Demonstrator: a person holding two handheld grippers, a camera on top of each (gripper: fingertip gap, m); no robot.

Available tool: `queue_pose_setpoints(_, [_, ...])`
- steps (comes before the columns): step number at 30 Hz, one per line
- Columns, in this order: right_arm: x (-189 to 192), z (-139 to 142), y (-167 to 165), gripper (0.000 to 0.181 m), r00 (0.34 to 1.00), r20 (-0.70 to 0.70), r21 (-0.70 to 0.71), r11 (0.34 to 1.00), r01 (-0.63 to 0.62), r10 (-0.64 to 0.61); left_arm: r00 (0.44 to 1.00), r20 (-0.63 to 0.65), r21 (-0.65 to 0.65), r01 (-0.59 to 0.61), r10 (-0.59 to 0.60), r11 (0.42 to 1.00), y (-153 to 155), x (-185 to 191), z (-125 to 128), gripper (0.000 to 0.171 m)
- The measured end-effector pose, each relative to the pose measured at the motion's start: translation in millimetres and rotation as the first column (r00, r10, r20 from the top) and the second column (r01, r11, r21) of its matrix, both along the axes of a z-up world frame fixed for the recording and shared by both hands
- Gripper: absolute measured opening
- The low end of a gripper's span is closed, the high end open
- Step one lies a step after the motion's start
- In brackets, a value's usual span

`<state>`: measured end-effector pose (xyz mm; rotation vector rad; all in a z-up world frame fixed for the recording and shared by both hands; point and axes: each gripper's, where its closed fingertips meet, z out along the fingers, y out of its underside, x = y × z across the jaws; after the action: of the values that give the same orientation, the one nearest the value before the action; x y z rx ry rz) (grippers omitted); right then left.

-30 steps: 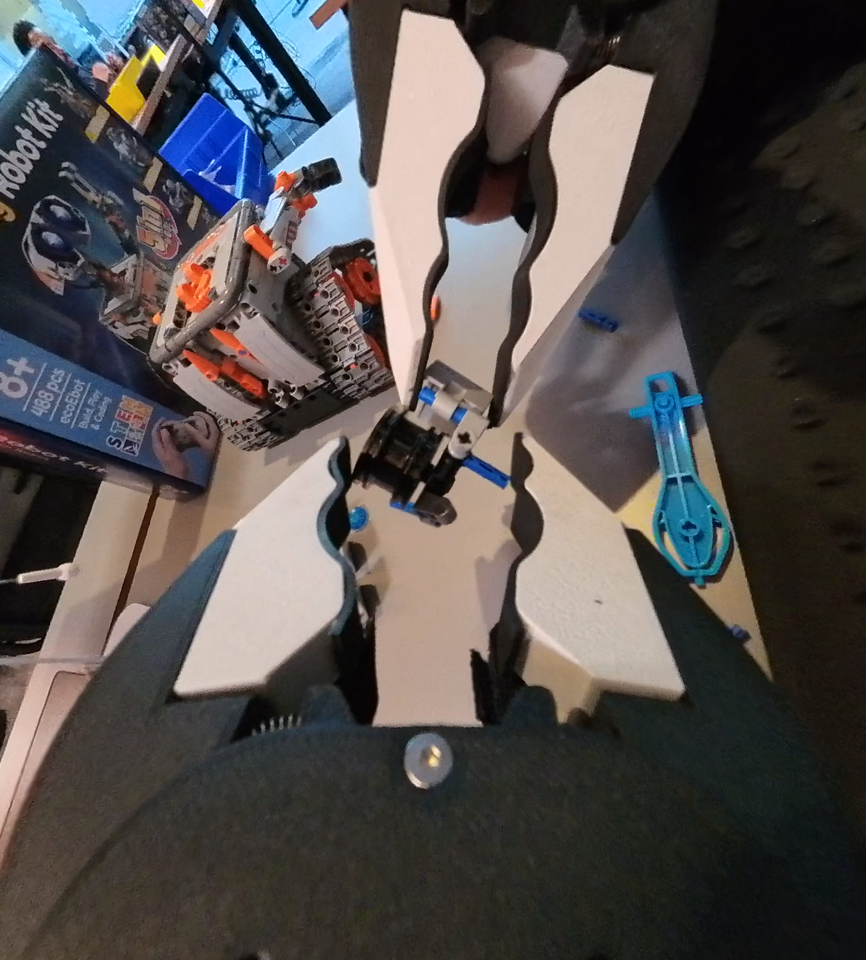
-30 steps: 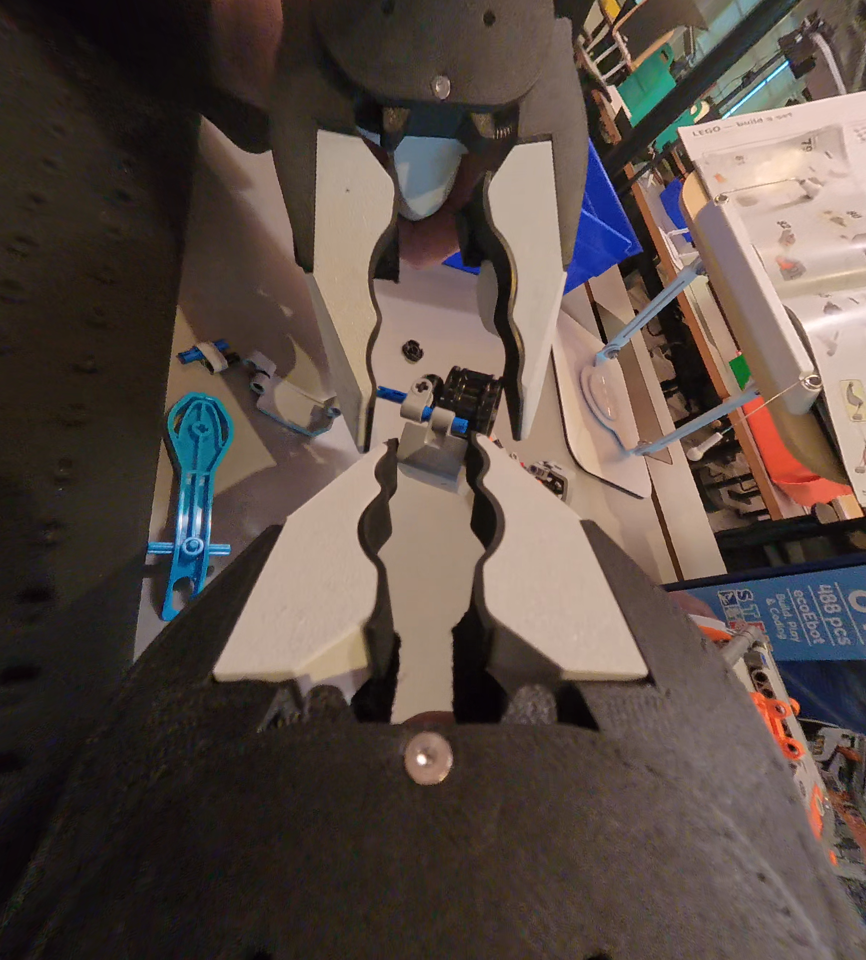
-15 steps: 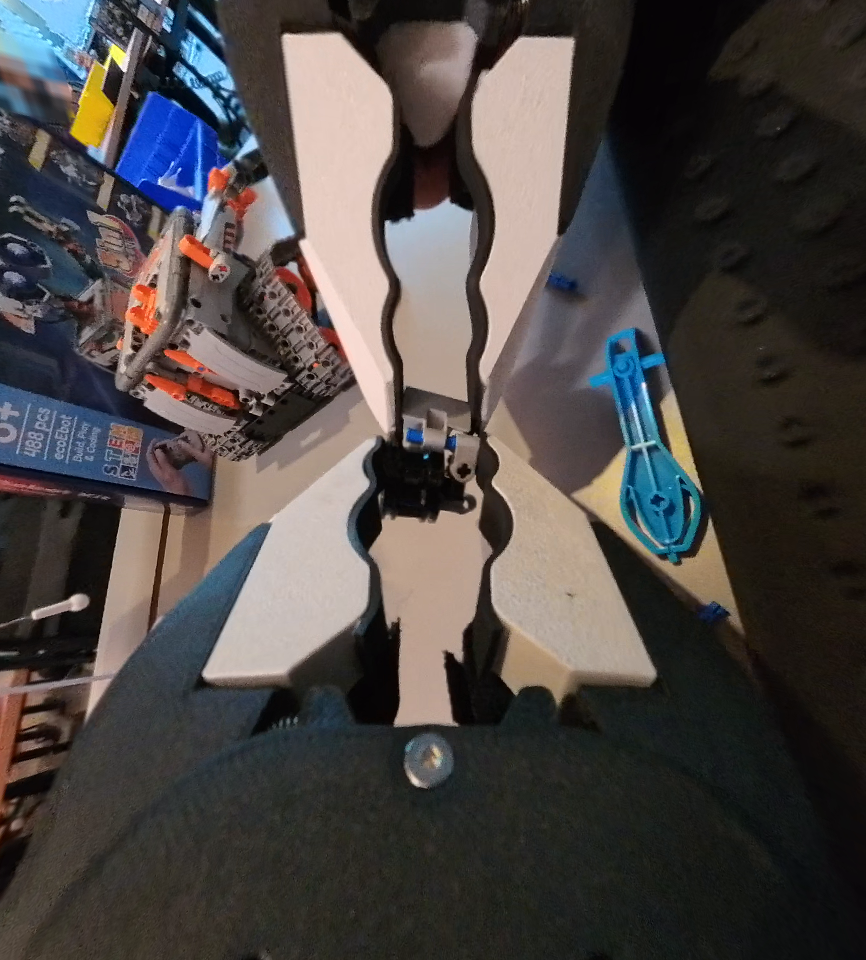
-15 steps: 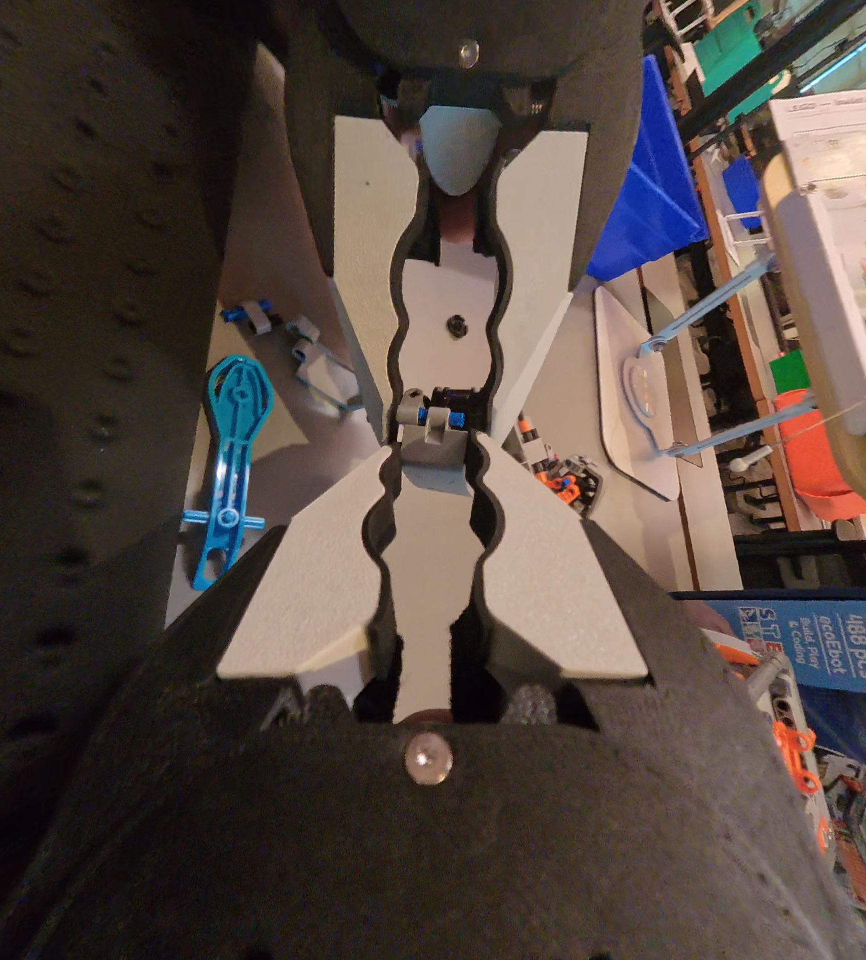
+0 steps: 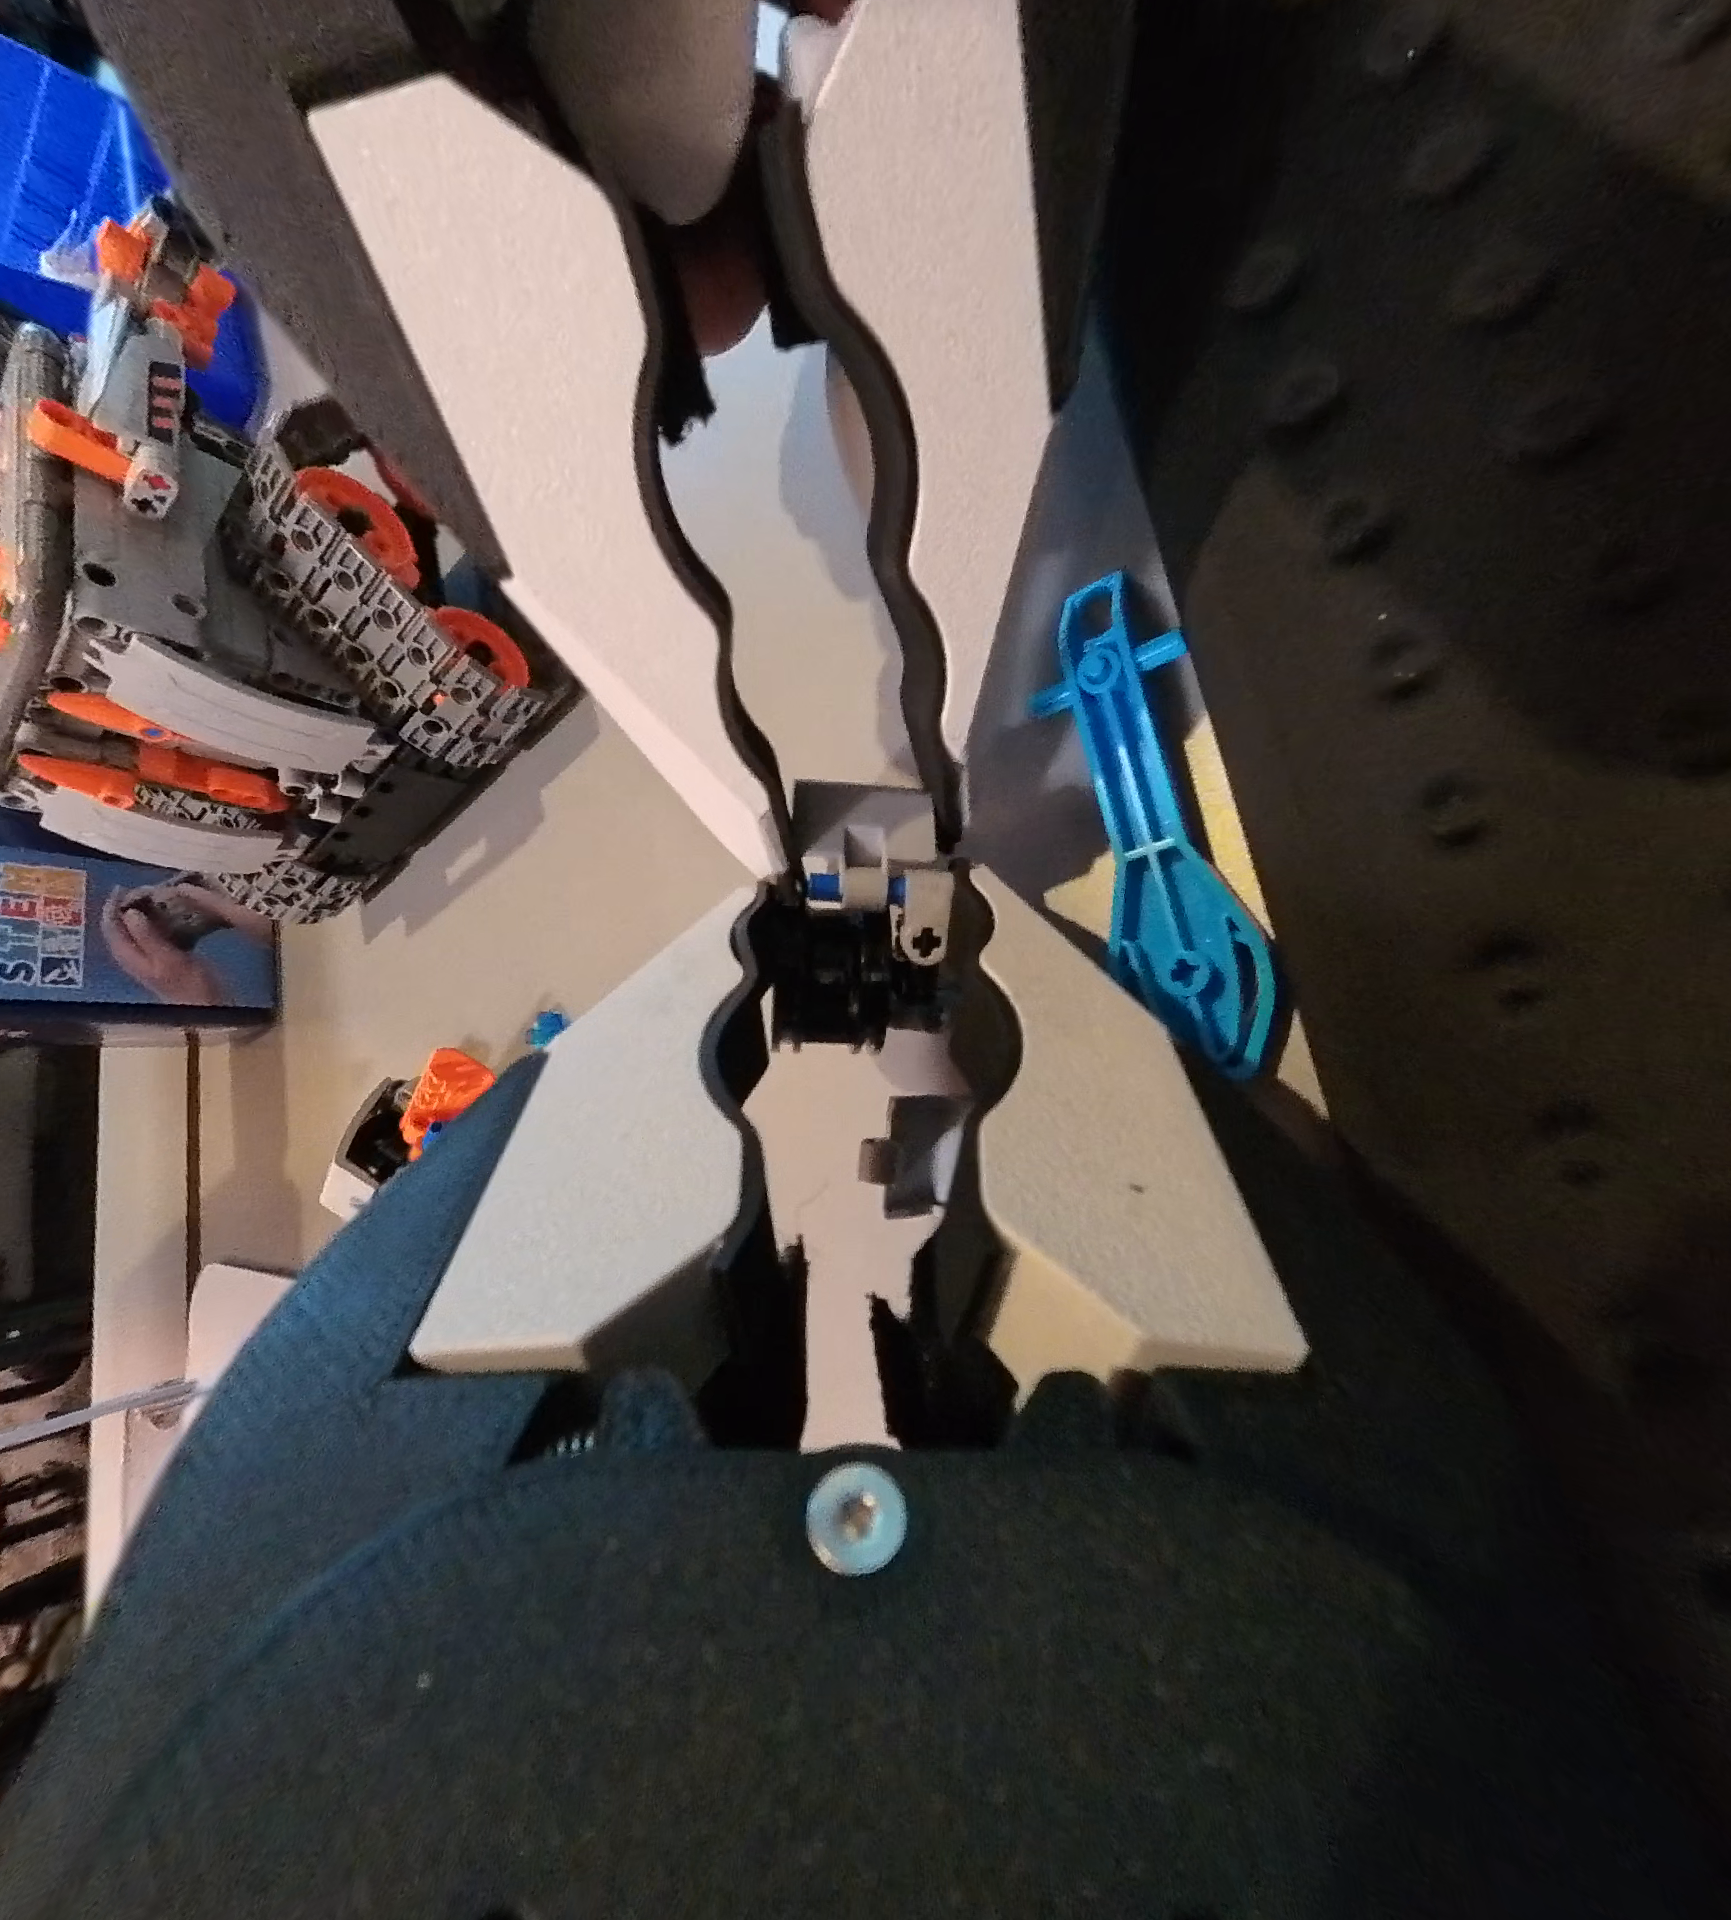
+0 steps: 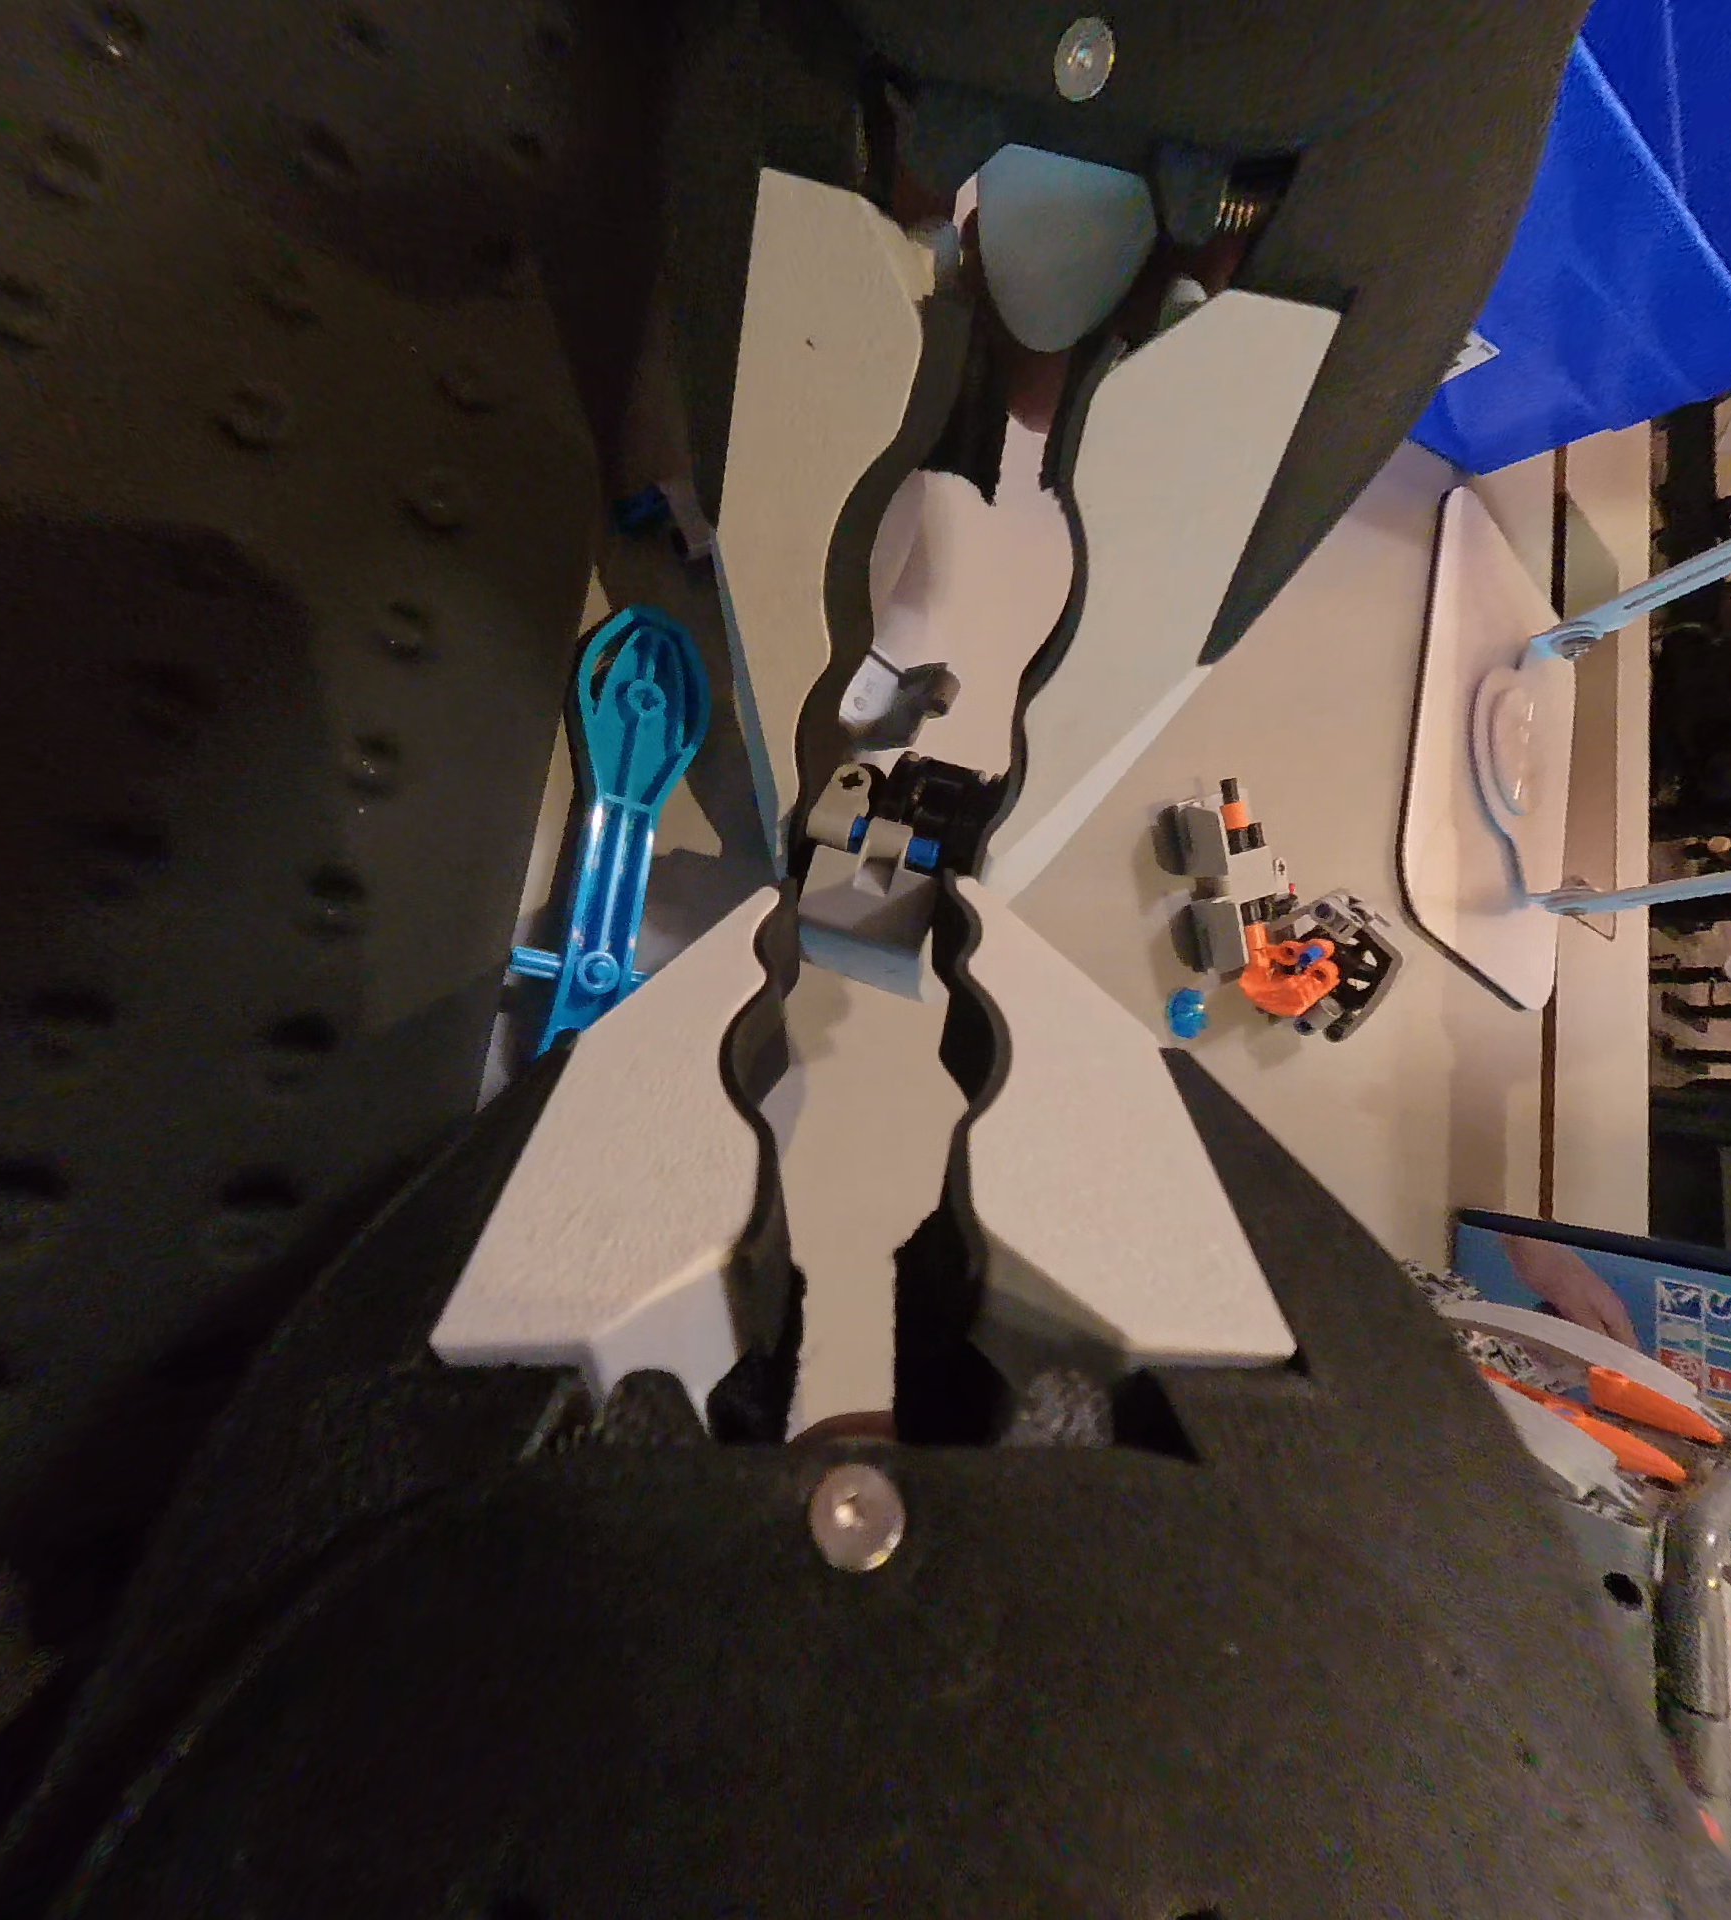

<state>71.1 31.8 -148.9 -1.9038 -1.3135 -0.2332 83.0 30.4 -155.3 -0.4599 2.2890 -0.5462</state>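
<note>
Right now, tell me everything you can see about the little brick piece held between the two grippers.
The small brick assembly is hard plastic: a grey sloped block, blue pin ends, a light grey connector with a cross hole, and a black wheel-like part. It is held above the white table. The right gripper has its jaws shut on the grey block; the left gripper has its jaws closed around the black end.

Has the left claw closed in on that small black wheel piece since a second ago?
Yes. The left claw, then open and short of the black wheel piece, now grips it, while the blue plastic tool lies beside it on the table as before.
</note>
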Motion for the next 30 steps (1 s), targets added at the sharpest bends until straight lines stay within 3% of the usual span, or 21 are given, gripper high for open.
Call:
queue_pose_setpoints(9, [-1,-7,-3,0.023,0.999,0.053,-0.034,0.999,0.006,-0.004,1.000,-0.027,-0.023,0.001,-0.002,1.000,-4,-1,-3,0.029])
queue_pose_setpoints(16, [3,5,4,0.024,0.998,-0.054,0.008,1.000,0.029,-0.029,1.000,0.001,-0.050,-0.031,0.031,0.998,9,5,6,0.036])
queue_pose_setpoints(20, [3,23,3,0.024,0.980,-0.197,0.033,0.999,0.017,-0.011,1.000,-0.008,-0.239,-0.027,0.026,0.971,10,1,29,0.046])
queue_pose_setpoints(24, [10,28,4,0.024,0.970,-0.241,0.036,0.999,0.033,-0.023,0.994,-0.104,-0.238,-0.044,0.019,0.970,11,-2,12,0.078])
queue_pose_setpoints(30, [6,35,2,0.024,0.946,-0.324,0.032,0.999,0.008,0.003,0.999,-0.026,-0.248,-0.039,0.034,0.968,14,4,23,0.056])
